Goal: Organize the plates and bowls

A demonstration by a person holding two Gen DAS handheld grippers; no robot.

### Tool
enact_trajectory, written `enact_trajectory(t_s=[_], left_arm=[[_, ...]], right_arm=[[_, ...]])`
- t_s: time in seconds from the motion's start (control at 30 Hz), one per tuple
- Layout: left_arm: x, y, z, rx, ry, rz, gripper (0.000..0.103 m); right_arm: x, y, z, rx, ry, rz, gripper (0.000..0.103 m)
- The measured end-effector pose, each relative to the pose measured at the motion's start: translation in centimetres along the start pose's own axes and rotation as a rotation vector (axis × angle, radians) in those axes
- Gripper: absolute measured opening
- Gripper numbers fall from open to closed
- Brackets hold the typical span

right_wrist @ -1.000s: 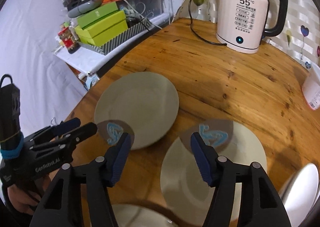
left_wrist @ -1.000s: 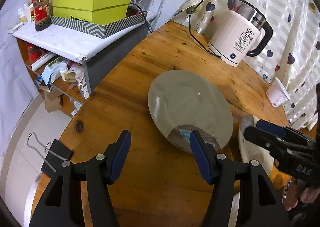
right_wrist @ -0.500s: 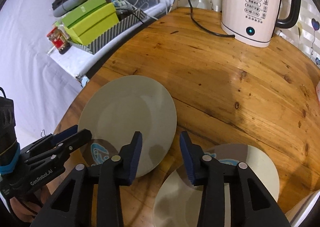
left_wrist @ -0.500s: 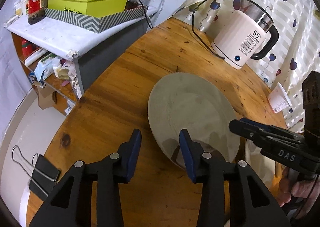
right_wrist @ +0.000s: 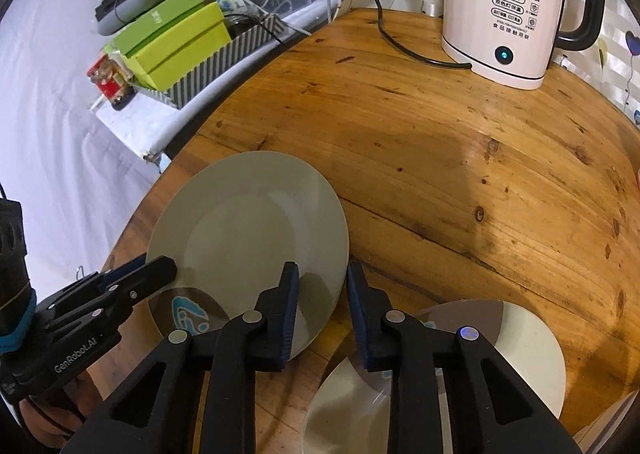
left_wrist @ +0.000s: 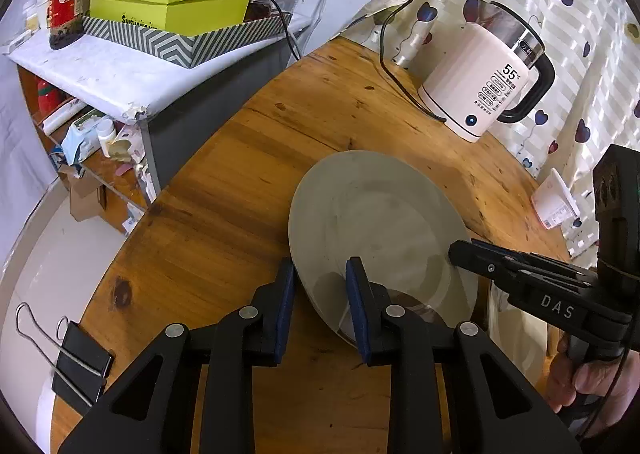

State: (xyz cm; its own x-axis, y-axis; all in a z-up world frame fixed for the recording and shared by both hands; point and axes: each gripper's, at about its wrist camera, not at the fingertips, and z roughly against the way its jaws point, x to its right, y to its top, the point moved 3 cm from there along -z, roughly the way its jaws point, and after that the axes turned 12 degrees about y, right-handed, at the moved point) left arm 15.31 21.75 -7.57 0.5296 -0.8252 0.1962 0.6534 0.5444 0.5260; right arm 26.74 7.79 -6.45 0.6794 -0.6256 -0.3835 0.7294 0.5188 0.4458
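In the left wrist view the grey plate (left_wrist: 376,238) lies on the round wooden table (left_wrist: 248,182), in the lower middle of the frame, below the white kettle (left_wrist: 480,82) at the upper right. The left gripper (left_wrist: 320,294) has its fingers partly spread, one on each side of the plate's near rim; it seems they do not press it yet, but the view is too flat to be sure. The right gripper (right_wrist: 322,294) also has its fingers a little apart, around the same plate's right edge, and holds nothing firmly. A second plate (right_wrist: 440,374) lies at the lower right of the right wrist view, partly under that gripper.

The plate looks like glazed ceramic: stiff, rather heavy, smooth and slippery, and it can chip or break if it falls. I think the best place to take it is the thin raised rim, with the pads closing over and under the edge, then lifting slowly to stack it on the second plate.
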Motion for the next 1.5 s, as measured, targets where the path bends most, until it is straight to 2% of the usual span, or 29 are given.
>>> enact_trajectory(t_s=[0.4,0.6,1.1,1.5], left_arm=[[-0.2,0.0,2.6,0.029,0.015,-0.006,0.027],[0.3,-0.8,4.3,0.037,0.018,-0.022,0.027],[2.6,-5.3,9.2,0.046,-0.006,-0.090,0.027],[4.6,-9.6,11.0,0.023,-0.026,-0.148,0.027]], right_arm=[[-1.6,-0.1,1.9,0.028,0.007,0.023,0.022],[-2.4,-1.5,3.6,0.040,0.003,0.025,0.022],[-3.3,-7.9,9.2,0.076,-0.005,-0.014,0.022],[-2.5,-13.1,11.9,0.083,-0.028,-0.065,0.022]])
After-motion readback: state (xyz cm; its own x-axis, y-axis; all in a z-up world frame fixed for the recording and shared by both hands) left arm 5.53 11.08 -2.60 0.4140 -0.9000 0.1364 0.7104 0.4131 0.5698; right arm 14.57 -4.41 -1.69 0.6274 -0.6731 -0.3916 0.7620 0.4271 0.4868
